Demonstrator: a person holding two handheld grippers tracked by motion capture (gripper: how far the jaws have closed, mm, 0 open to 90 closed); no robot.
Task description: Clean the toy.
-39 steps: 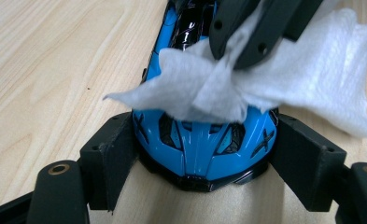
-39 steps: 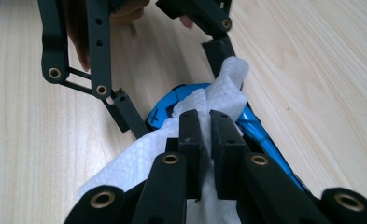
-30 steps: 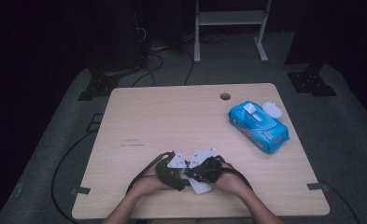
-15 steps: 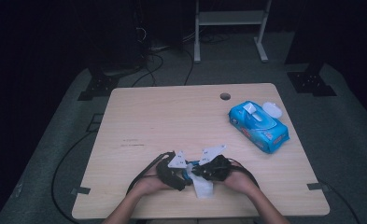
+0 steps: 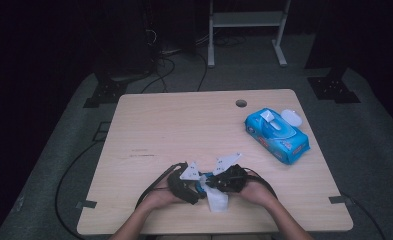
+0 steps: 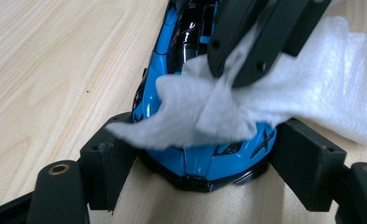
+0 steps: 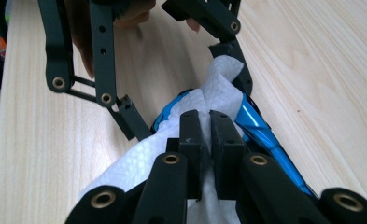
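A blue toy car (image 6: 204, 154) is clamped at its sides betw. the jaws of the left hand-held gripper (image 6: 204, 161) near the front edge of the wooden surface (image 5: 184, 125), while a white wipe (image 7: 204, 100) is pinched tight in the right hand-held gripper (image 7: 205, 135) & laid over the car.

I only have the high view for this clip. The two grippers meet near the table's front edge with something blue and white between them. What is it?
Observer: A blue toy car, seen in the left gripper view, with a white wipe draped over it.
Operator: Which gripper holds the car?
Observer: The left gripper; its jaws stand either side of the car's end, against its sides.
Operator: And the wipe?
Observer: The right gripper is shut on it; the right gripper view shows the wipe bunched between closed jaws and lying on the car.
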